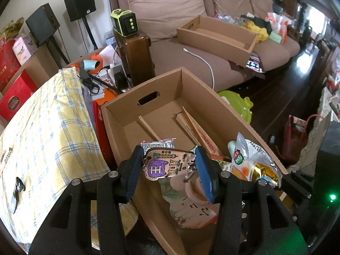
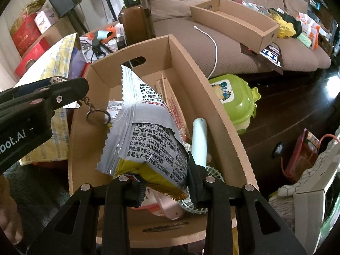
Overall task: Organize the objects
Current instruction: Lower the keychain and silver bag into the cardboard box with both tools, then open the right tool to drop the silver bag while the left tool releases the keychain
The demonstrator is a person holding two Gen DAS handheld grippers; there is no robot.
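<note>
My left gripper (image 1: 170, 155) is shut on a flat keychain tag (image 1: 165, 163) with a purple glitter patch, held over the near end of the open cardboard box (image 1: 119, 114). In the right wrist view that gripper (image 2: 74, 91) comes in from the left, and the tag's metal ring (image 2: 97, 116) dangles over the box (image 2: 223, 127). My right gripper (image 2: 165, 180) is shut on a grey and yellow snack packet (image 2: 144, 136), held above the box. Under it lie a pale blue hand fan (image 2: 199, 140), a folded wooden fan (image 2: 170, 97) and some pink items.
A yellow checked cloth (image 1: 42, 127) lies left of the box. A green lidded container (image 2: 233, 97) sits on the dark floor to the right. On the brown sofa (image 1: 191, 63) rest a shallow cardboard tray (image 1: 212, 34), a white cable (image 1: 204, 59) and a pile of loose bags.
</note>
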